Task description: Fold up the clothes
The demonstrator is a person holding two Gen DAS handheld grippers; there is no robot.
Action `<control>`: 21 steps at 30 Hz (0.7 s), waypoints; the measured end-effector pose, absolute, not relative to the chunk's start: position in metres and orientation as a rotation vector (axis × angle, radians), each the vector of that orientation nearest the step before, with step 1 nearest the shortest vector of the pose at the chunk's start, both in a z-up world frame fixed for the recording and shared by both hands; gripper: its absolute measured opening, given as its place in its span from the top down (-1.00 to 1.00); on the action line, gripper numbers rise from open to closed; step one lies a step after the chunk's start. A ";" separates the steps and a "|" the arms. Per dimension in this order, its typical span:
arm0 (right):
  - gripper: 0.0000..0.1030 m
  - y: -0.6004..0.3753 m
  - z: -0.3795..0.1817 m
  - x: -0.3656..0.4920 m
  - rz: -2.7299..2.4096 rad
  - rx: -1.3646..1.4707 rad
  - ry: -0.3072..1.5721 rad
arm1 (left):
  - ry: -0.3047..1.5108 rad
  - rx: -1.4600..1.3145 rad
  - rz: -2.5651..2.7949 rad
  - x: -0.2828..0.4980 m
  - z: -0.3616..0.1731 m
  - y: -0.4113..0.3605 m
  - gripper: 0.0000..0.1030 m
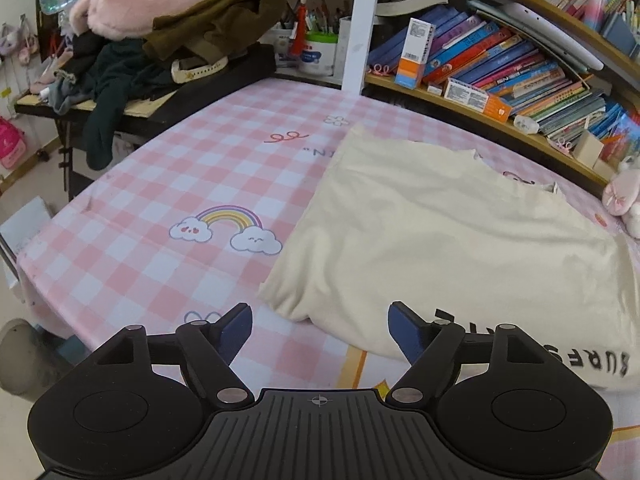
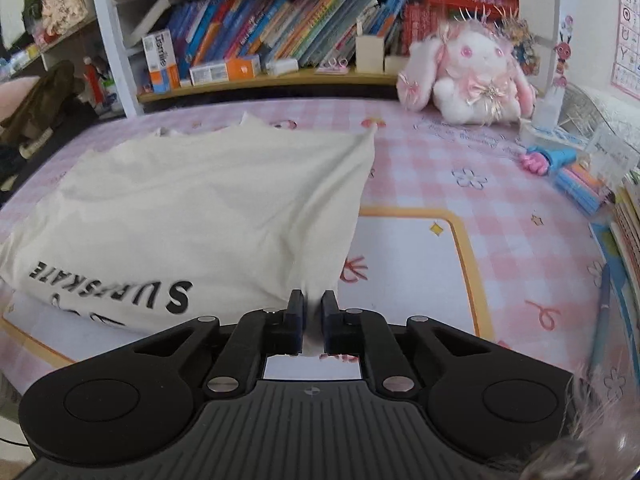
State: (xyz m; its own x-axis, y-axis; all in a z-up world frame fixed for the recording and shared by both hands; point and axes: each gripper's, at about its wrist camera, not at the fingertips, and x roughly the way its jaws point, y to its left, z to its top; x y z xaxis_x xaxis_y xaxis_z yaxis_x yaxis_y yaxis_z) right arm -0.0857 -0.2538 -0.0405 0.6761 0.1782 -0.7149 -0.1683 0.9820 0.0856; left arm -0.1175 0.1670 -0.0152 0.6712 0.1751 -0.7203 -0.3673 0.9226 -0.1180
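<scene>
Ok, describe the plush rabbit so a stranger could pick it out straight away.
Start at the bookshelf along the back of the pink checked table. At its right end, on the table, sits the rabbit. It is the only white-and-pink plush there, with pink ears and bows.

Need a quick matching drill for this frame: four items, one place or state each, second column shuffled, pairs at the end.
Column one:
1. left hand-held gripper
2. right hand-held gripper
3. cream T-shirt
4. pink plush bunny

Column two:
A. sits at the back of the table, against the bookshelf
B. shut on a pinch of cream fabric
C. open, nothing between its pads
D. lies on the pink checked tablecloth, black lettering at its near edge

Pairs: 1-C, 2-B, 3-D, 4-A
</scene>
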 end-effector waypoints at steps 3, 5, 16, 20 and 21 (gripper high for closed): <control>0.77 -0.255 -0.056 -0.079 0.168 0.029 0.876 | 0.783 -0.276 0.303 -0.121 -0.015 0.168 -0.50; 0.63 -0.252 -0.054 -0.080 0.160 0.015 0.868 | 0.790 -0.279 0.292 -0.121 -0.016 0.170 -0.52; 0.09 -0.234 -0.032 -0.095 0.075 -0.021 0.790 | 0.806 -0.306 0.190 -0.094 -0.020 0.180 -0.53; -0.07 -0.209 -0.027 -0.096 0.045 -0.020 0.767 | 0.827 -0.332 0.127 -0.079 -0.022 0.193 -0.54; -0.10 -0.200 -0.026 -0.095 0.037 -0.012 0.768 | 0.838 -0.339 0.116 -0.076 -0.023 0.197 -0.54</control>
State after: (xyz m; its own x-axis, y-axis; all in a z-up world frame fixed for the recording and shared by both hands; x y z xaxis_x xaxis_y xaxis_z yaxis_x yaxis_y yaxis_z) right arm -0.0952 -0.1999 -0.0256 0.7187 0.0289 -0.6947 -0.0378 0.9993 0.0025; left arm -0.0756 0.1965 -0.0231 0.6660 -0.0318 -0.7452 -0.2332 0.9401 -0.2485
